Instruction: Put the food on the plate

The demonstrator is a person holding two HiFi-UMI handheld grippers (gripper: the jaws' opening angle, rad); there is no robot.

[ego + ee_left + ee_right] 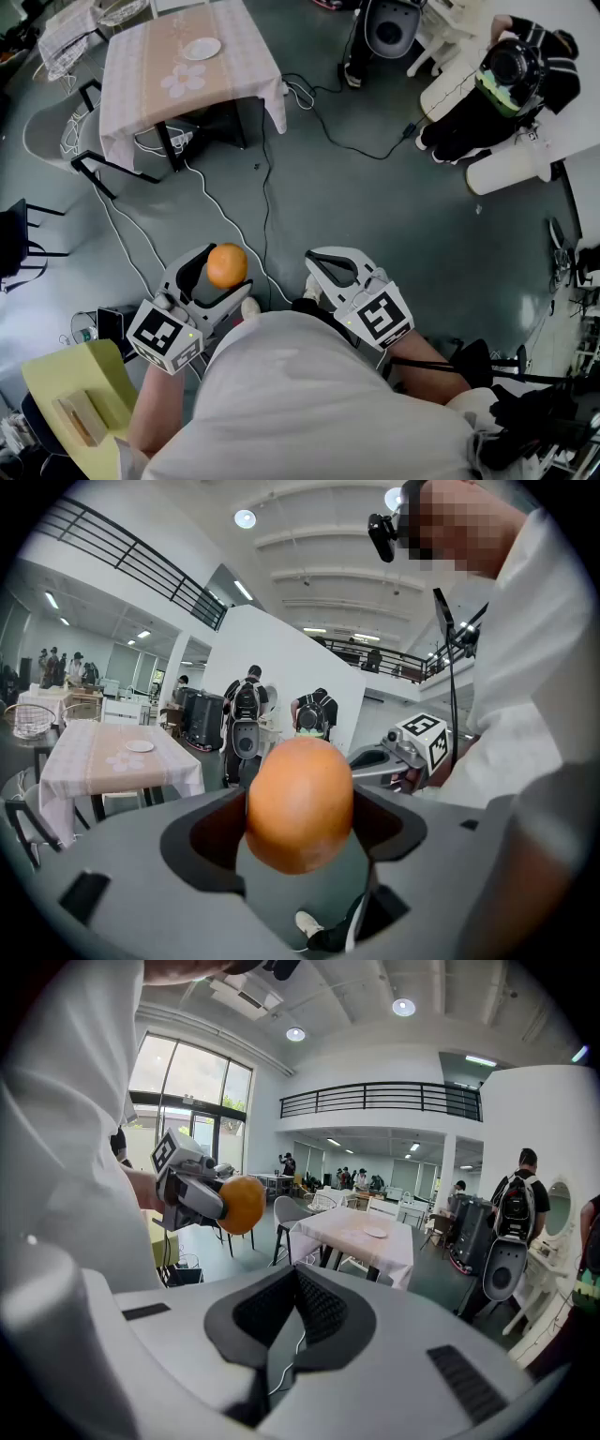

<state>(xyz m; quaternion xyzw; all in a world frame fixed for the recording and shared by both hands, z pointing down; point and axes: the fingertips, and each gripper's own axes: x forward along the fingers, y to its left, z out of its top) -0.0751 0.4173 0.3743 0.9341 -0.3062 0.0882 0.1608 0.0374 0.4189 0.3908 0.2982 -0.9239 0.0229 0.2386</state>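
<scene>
**Orange (226, 265), held in left tool (231, 277); plate (201, 49) well apart on tabletop (234, 56).**

Left tool is set wide, with its jaws closed on opposite sides of the orange, which is held in the air above the floor, close to the person's body. Right tool (292, 1283) is fully shut and nothing is held in it. The orange is judged light, round, firm-skinned and fairly smooth. Rolling is to be expected once it is released, and slipping if it is gripped off-centre. Hold is best taken across the widest part, under moderate pressure, so that the skin is not bruised. The plate appears bare and is seen on the cloth-covered tabletop.
</scene>
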